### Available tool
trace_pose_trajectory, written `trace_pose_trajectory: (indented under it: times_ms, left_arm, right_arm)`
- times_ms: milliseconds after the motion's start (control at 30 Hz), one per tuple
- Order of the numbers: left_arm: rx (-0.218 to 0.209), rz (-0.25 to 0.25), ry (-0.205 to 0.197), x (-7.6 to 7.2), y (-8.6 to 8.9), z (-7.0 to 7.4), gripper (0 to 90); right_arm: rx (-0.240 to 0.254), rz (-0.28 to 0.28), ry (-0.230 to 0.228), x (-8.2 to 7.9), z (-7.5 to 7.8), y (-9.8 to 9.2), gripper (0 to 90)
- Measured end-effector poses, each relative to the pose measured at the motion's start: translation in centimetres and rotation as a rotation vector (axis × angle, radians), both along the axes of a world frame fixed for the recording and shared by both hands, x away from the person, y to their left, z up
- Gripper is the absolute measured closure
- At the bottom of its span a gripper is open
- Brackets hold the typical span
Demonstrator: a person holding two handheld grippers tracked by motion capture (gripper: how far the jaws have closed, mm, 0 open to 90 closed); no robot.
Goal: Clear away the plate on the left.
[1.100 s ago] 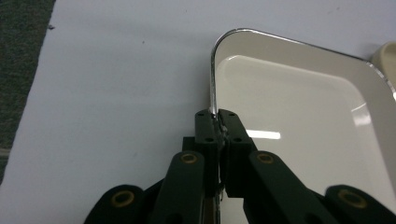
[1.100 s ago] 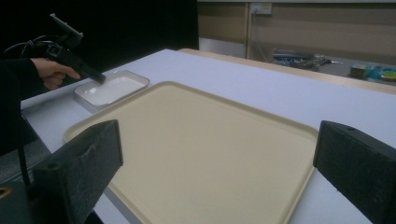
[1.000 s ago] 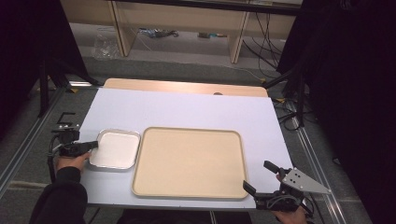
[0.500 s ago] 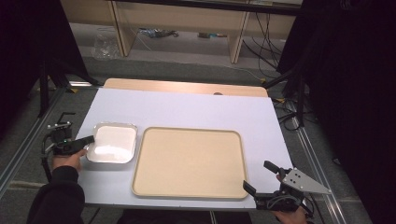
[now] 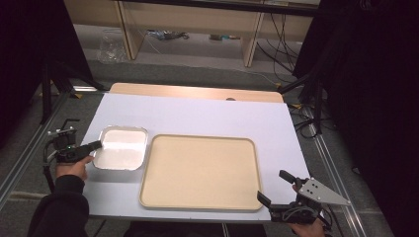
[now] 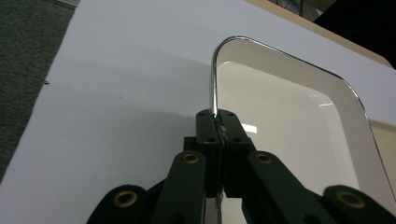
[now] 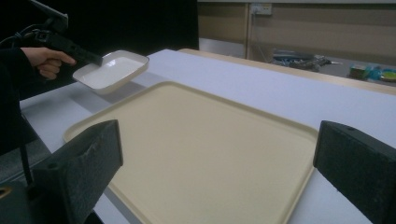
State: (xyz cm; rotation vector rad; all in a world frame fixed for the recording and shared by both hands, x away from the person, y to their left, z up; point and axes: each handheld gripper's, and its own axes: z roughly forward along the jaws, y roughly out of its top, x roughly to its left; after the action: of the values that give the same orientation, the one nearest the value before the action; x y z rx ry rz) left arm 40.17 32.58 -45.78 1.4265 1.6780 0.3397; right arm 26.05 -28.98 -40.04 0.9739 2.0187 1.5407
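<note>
White and shiny at its edge, the small dish [image 5: 121, 148] hangs in the air over the left side of the bench [image 5: 197, 113]. In the right gripper view [image 7: 112, 70] it floats above the white top with a dark shadow under it, tipped a little. The left gripper [image 5: 94, 145] holds it by the rim on its left side. In the left gripper view the 2 black jaws are pressed tight together with the thin metal rim [image 6: 214, 88] pinched between them. The person's left hand [image 5: 71, 165] wraps the gripper's handle.

Just to the right of the dish lies a big tan tray [image 5: 200, 170], flat on the bench. The dish is near the tray's left edge but not over it.

The right gripper [image 5: 276, 187] sits at the tray's near right corner. Its 2 jaws are spread wide apart with nothing between them, and the tray [image 7: 201, 154] shows past them.
</note>
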Motion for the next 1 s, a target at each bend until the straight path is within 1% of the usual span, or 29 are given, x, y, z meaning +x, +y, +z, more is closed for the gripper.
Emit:
trace_pose_trajectory:
  times_ms: [33,100,133,200,267,300,367,400,433,467,500,533,567,600,633,667,700,733,800,833,867,933,967,1000]
  left_arm:
    - [-0.004,-0.008,-0.003,0.0,-0.2,0.1,88.1]
    - [-0.008,-0.027,-0.011,0.1,-0.6,0.2,88.1]
    - [0.003,-0.035,-0.014,0.1,-1.1,0.4,88.1]
    - [0.018,-0.04,-0.024,0.1,-1.7,0.6,88.1]
    - [0.016,-0.045,-0.027,0.2,-2.0,0.7,88.1]
    - [0.018,-0.057,-0.021,0.2,-2.3,0.8,88.1]
    - [0.02,-0.077,-0.023,0.2,-3.0,0.8,88.1]
    - [0.021,-0.099,-0.026,0.3,-3.7,0.9,88.1]
    - [0.021,-0.099,-0.026,0.3,-3.7,0.9,88.1]
    - [0.029,-0.123,-0.026,0.3,-4.6,1.0,88.1]
    - [0.029,-0.123,-0.026,0.3,-4.6,1.0,88.1]
    - [0.028,-0.158,-0.029,0.3,-5.8,1.0,88.1]
    - [0.028,-0.158,-0.029,0.3,-5.8,1.0,88.1]
    - [0.03,-0.189,-0.026,0.4,-6.9,0.8,88.1]
    - [0.03,-0.189,-0.026,0.4,-6.9,0.8,88.1]
    - [0.034,-0.217,-0.021,0.4,-7.7,0.7,88.1]
    - [0.046,-0.256,-0.019,0.5,-8.9,0.5,88.1]
    - [0.051,-0.281,-0.015,0.5,-9.6,0.4,88.1]
    - [0.049,-0.311,-0.014,0.5,-10.6,0.4,88.1]
    - [0.054,-0.334,-0.013,0.5,-11.1,0.5,88.1]
    - [0.044,-0.344,-0.015,0.5,-11.5,0.5,88.1]
    - [0.043,-0.352,-0.013,0.5,-11.8,0.5,88.1]
    - [0.039,-0.378,-0.01,0.4,-12.7,0.4,88.1]
    - [0.046,-0.387,-0.007,0.4,-13.0,0.4,88.1]
  right_arm:
    - [0.009,0.005,-0.003,0.1,0.0,0.1,2.0]
    - [0.008,0.004,-0.002,0.1,0.0,0.1,2.0]
    - [0.009,0.005,-0.003,0.0,0.0,0.1,2.0]
    - [0.0,0.0,0.0,0.0,0.0,0.0,2.0]
    - [0.003,0.005,-0.002,0.0,0.0,0.0,2.0]
    - [0.007,0.004,-0.003,0.0,-0.1,0.1,2.0]
    - [0.007,0.004,-0.004,0.1,-0.1,0.1,2.0]
    - [0.006,0.004,-0.004,0.1,-0.1,0.0,2.0]
    - [0.006,0.004,-0.004,0.1,-0.1,0.0,2.0]
    - [0.007,0.005,-0.003,0.0,0.0,0.1,2.0]
    - [0.007,0.005,-0.003,0.0,0.0,0.1,2.0]
    - [0.006,0.005,-0.003,0.0,-0.1,0.1,2.0]
    - [0.006,0.005,-0.003,0.0,-0.1,0.1,2.0]
    - [0.007,0.005,-0.002,0.1,-0.1,0.1,2.0]
    - [0.007,0.005,-0.002,0.1,-0.1,0.1,2.0]
    - [0.006,0.005,-0.003,0.1,-0.1,0.1,2.0]
    - [0.007,0.005,-0.003,0.0,-0.1,0.1,2.0]
    - [0.007,0.005,-0.002,0.1,-0.1,0.1,2.0]
    - [0.006,0.004,-0.002,0.1,-0.1,0.1,2.0]
    - [0.006,0.005,-0.002,0.1,-0.1,0.1,2.0]
    - [0.006,0.005,-0.003,0.1,-0.1,0.0,2.0]
    - [0.005,0.01,-0.001,0.1,-0.1,0.0,2.0]
    - [0.001,0.008,0.001,0.0,0.0,0.0,2.0]
    - [0.0,0.002,0.002,0.0,0.0,0.0,2.0]
